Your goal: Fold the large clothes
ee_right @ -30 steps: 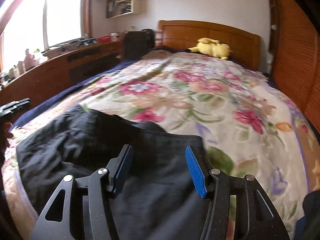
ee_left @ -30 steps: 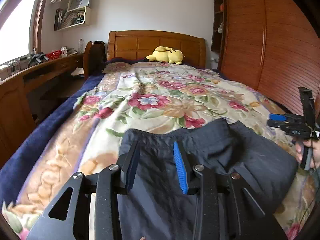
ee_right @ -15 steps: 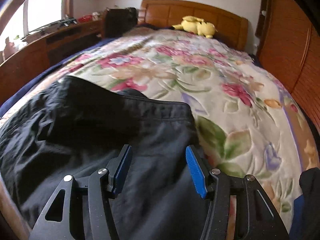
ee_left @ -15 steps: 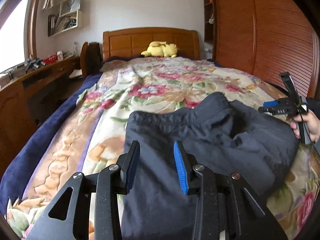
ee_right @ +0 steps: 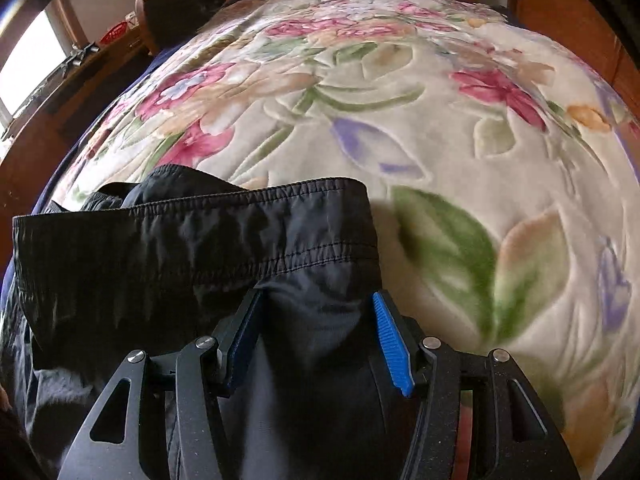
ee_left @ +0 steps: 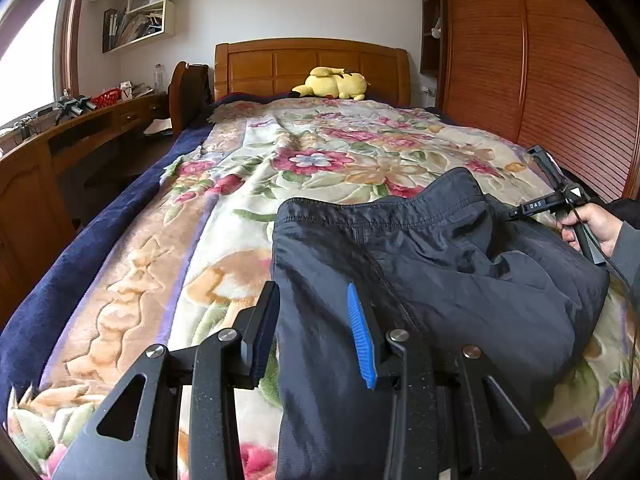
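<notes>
The dark trousers (ee_left: 420,280) are lying on the floral blanket (ee_left: 280,168), waistband end pointing toward the wooden headboard (ee_left: 312,64), long axis running back toward the person.

Left gripper (ee_left: 314,320) is hovering over the trousers' left edge. Its jaws are standing apart, unclenched; the fabric edge is lying under the gap, left pad over blanket, right pad over cloth. Whether the pads are touching the cloth cannot be told.

Right gripper (ee_right: 320,328) is pointing steeply down just behind the elastic waistband (ee_right: 192,232). Its jaws have just been closing, with a raised ridge of cloth between them; pads not pressing it yet. A hand (ee_left: 592,228) is gripping its handle.
</notes>
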`<state>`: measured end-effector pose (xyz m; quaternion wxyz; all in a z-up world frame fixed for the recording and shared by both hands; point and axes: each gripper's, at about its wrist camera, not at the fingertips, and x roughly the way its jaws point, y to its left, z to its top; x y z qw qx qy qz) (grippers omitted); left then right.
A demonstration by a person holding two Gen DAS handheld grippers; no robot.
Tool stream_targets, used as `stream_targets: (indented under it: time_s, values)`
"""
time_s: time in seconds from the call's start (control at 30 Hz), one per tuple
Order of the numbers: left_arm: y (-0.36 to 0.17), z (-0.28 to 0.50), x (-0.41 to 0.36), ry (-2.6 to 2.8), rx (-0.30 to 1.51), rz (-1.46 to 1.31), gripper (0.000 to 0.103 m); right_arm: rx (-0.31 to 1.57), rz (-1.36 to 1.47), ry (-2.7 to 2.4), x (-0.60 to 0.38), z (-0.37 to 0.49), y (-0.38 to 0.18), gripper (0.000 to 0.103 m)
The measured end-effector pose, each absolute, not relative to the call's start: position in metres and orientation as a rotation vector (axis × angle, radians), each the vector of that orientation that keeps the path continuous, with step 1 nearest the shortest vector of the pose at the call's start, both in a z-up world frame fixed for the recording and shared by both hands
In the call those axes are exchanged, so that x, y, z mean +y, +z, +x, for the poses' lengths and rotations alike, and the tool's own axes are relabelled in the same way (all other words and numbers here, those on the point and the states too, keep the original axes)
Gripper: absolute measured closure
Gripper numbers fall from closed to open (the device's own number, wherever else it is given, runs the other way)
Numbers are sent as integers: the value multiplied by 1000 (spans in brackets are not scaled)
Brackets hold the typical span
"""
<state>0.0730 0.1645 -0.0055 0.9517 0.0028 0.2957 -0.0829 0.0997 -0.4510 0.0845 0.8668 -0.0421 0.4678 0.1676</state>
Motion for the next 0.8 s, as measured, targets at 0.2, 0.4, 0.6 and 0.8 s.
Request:
stream_targets:
  time_s: [0.2, 0.4, 0.6, 0.8]
  values:
    - [-8, 74, 166, -180, 613, 1, 67, 795, -228, 307, -446, 77, 104, 91]
    - [-8, 58, 160, -172, 615, 22, 67, 675, -243, 136, -453, 70, 119, 92]
    - [-15, 39, 164, -167, 625, 17, 67, 731, -250, 95, -451, 76, 105, 92]
    - [-17, 39, 167, -163, 635, 32, 67, 688, -208, 124, -458, 33, 127, 57]
